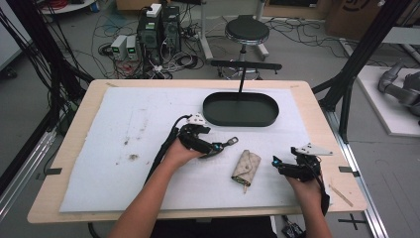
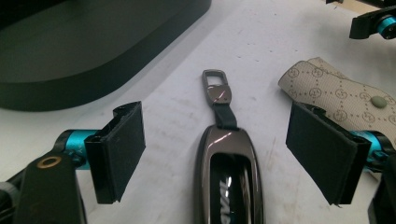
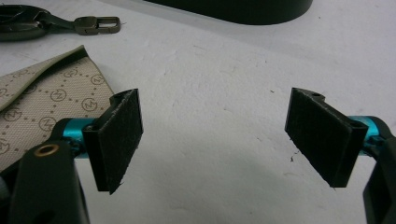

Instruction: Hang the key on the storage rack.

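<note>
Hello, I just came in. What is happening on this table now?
A person holds a gripper in each hand over a white foam mat. The left gripper is open, its jaws on either side of a glossy dark metal key fob with a clip lying on the mat, not yet clamped. The right gripper is open over bare mat, beside a beige patterned key pouch. A black oval tray stands behind.
</note>
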`<state>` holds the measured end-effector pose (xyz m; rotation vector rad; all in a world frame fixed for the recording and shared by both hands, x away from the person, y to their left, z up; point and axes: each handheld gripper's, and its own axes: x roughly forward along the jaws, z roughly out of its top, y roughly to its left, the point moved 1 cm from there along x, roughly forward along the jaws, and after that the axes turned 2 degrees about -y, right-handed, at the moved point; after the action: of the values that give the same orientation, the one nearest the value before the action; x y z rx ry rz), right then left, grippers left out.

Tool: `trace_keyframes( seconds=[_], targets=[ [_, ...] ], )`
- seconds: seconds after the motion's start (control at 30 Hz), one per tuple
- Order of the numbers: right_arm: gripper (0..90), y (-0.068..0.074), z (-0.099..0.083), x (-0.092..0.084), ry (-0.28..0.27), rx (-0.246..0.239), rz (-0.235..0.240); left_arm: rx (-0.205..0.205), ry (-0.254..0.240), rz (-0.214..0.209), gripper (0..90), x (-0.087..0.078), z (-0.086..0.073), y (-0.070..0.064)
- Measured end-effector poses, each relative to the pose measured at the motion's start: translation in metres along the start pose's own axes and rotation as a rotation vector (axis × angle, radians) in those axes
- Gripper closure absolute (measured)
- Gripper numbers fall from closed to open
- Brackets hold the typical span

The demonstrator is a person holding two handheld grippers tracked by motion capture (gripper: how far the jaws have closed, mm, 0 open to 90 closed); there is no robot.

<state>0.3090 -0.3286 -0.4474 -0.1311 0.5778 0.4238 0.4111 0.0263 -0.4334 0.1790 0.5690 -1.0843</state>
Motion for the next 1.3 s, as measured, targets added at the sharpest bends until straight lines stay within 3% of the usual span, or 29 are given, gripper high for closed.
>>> trace_keyframes(
  seconds=[0.2, 0.33, 0.5, 0.63, 0.83, 0.9, 1.03, 1.17, 1.3],
  targets=[
    [19.5, 0.002, 0.002, 0.004, 0.003, -0.011, 0.009, 0.022, 0.065, -0.010, 21.3, 0.024, 0.009, -0.003],
    [19.5, 0.002, 0.003, 0.005, 0.004, -0.008, 0.010, 0.021, 0.106, 0.005, 27.3, 0.038, 0.009, -0.004],
    [19.5, 0.001, 0.003, 0.005, 0.001, -0.004, 0.007, 0.062, 0.175, 0.044, 39.9, 0.047, 0.006, -0.006],
    [19.5, 0.000, 0.002, 0.004, 0.003, -0.002, 0.007, 0.098, 0.185, 0.084, 51.4, 0.047, 0.007, -0.010],
    [19.5, -0.001, 0.001, 0.003, -0.003, -0.001, 0.004, 0.148, 0.164, 0.075, 74.7, 0.046, 0.004, -0.018],
    [19.5, -0.001, 0.001, 0.002, -0.001, -0.001, 0.002, 0.136, 0.143, 0.067, 79.6, 0.045, 0.001, -0.016],
    [19.5, -0.001, 0.001, 0.001, -0.004, 0.002, 0.002, 0.116, 0.121, 0.038, 81.9, 0.043, -0.001, -0.012],
    [19.5, -0.001, 0.000, 0.002, -0.003, -0.001, 0.002, 0.120, 0.100, 0.046, 83.2, 0.036, 0.003, -0.011],
    [19.5, 0.000, 0.001, 0.003, 0.003, -0.001, 0.004, 0.091, 0.026, 0.053, 83.5, 0.018, 0.012, -0.008]
  ],
)
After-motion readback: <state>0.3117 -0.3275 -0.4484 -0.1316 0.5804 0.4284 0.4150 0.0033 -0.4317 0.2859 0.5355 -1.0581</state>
